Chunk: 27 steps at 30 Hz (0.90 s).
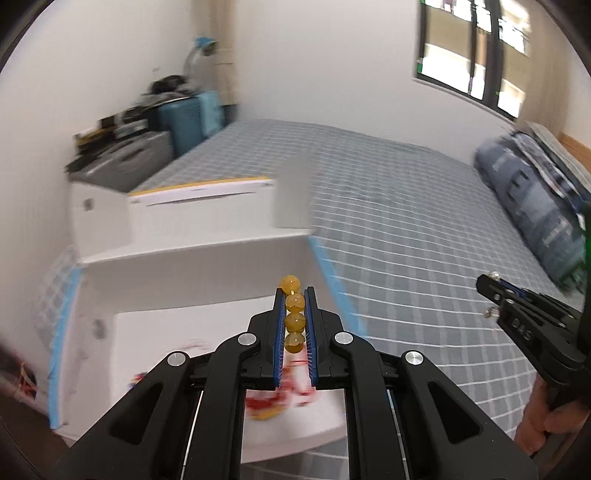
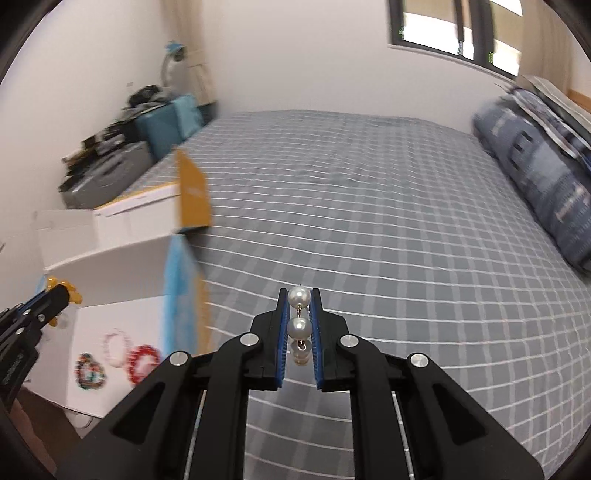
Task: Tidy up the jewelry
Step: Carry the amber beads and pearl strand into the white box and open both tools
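Observation:
My left gripper is shut on a yellow bead bracelet and holds it above an open white box. Blurred red and yellow jewelry lies in the box under its fingers. My right gripper is shut on a white pearl bracelet above the checked bed. In the right wrist view the box holds a multicolour bracelet, a pink one and a red one. The left gripper shows there at the left edge, and the right gripper shows at the right of the left wrist view.
The box's white and yellow lid stands open behind it. A folded blue quilt lies at the bed's right side. Suitcases and clutter stand by the far wall. A window is at the top right.

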Tool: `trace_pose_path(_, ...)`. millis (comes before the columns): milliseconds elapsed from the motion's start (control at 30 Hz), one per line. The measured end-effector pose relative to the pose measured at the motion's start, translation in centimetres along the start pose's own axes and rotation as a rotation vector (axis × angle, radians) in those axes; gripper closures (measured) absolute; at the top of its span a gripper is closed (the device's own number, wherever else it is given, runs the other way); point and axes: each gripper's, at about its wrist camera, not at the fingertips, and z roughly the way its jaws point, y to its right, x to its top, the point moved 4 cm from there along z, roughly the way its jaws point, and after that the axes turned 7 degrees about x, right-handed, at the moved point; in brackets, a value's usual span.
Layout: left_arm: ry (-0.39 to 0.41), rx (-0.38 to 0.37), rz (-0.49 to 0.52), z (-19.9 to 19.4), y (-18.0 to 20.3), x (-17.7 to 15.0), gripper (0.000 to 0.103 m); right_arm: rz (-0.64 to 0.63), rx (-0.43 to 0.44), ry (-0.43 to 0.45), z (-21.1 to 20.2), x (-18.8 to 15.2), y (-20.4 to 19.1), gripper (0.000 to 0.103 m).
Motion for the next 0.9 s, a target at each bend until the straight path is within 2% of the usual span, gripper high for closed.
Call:
trace_pose_path(300,-0.079,0.102,-0.069,2.1,-9.2,-1.7,0.094,-0.106,0.153,-0.039,3.4,-0.3,-12.1,0.093)
trace_pose_path(433,-0.136,0.128,-0.091,3.6,-12.0,-3.2,0.094,-0.168,0.165,-0.108,5.9,-1.8,-15.7,0.093)
trace_pose_path(567,-0.246,0.123,-0.099,6.2,-13.6,-4.7,0.094,-0.196,0.134,-0.2,8.7,-3.0,-17.0,0.093)
trace_pose_path(700,-0.318,0.141,-0.084,8.2,-14.0,-5.9,0.094,-0.198,0.12,-0.27,10.5,-4.0,-17.1,0.093)
trace_pose_path(900,-0.35,0.135,-0.078,9.0,-14.1,-6.4,0.094,-0.196,0.108,-0.304,11.4,-4.5,-17.1,0.093)
